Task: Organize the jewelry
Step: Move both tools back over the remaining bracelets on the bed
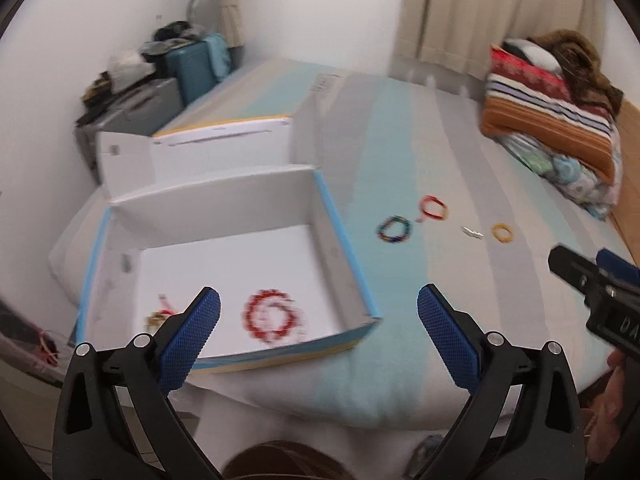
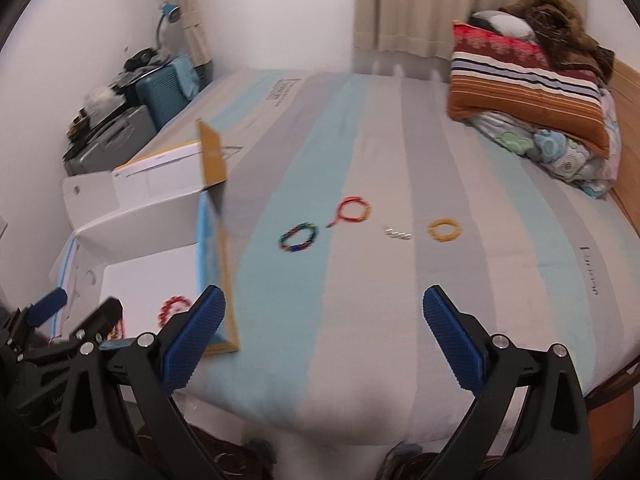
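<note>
The scene is a bedroom: a bed (image 2: 360,152) with a sheet in grey and pale blue stripes, curtains behind it, folded blankets and a pillow (image 2: 532,80) at about 2 o'clock, and suitcases (image 1: 160,92) with a desk lamp in the corner at about 10 o'clock.

On the near left side of the bed stands an open white box (image 1: 320,216) with blue edges. Inside it lies a red beaded bracelet (image 1: 272,316), and a second small piece (image 1: 160,312) near the left wall is too blurred to name.

Four pieces are not yet in the box. They lie in a row on the sheet, at about 12 o'clock in the right wrist view: a multicoloured bracelet (image 2: 299,237), a red and yellow bracelet (image 2: 354,209) just beside it, a small silver piece (image 2: 398,234), and a yellow bracelet (image 2: 444,230) at the right end.

The left gripper (image 1: 318,314) has its jaws fully apart and empty, above the near right corner of the box. The right gripper (image 2: 324,316) also stands wide apart with nothing between its pads, above the bare sheet and well short of the row.

I judge the bracelets to be very light and limp, so each will sag when lifted. The soft sheet may give under the fingers. It seems best to pinch one side of the ring across the beads. The silver piece is thin and probably slippery, so it needs a low, exact pinch.
</note>
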The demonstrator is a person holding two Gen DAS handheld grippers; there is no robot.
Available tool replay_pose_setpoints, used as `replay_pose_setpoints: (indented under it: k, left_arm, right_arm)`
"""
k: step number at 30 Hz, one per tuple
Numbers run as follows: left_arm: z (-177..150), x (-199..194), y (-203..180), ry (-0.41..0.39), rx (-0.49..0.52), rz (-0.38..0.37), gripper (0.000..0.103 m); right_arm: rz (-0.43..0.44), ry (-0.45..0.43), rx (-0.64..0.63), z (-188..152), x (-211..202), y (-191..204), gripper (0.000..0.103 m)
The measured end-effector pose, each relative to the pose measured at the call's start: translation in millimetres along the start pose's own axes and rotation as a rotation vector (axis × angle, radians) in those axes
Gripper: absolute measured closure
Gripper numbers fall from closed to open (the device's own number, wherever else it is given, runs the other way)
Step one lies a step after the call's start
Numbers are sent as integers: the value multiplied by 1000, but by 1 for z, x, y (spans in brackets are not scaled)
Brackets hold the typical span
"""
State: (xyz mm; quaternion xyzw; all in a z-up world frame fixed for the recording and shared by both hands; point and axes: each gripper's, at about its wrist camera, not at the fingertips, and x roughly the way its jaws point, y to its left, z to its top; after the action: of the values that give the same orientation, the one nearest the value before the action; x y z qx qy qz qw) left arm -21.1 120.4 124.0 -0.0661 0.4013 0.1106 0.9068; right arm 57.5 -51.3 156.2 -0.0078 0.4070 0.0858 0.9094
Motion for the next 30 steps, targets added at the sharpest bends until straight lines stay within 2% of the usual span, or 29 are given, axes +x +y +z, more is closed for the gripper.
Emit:
replay_pose_setpoints:
  k: [8, 13, 21, 30]
  left_arm:
    - [8, 34, -77, -1, 115, -78, 6]
    - [16, 67, -119, 27, 154, -128, 6]
    - [27, 134, -155, 72, 166, -148, 6]
    - [40, 219, -175, 127, 170, -132, 6]
  right_arm:
    - [-59, 14, 62, 10, 32, -70, 8]
    - [-98, 40, 93, 16, 68, -109, 8]
    - [-123, 92, 120, 18, 133, -154, 8]
    - [-113, 162, 158, 21, 202, -177, 8]
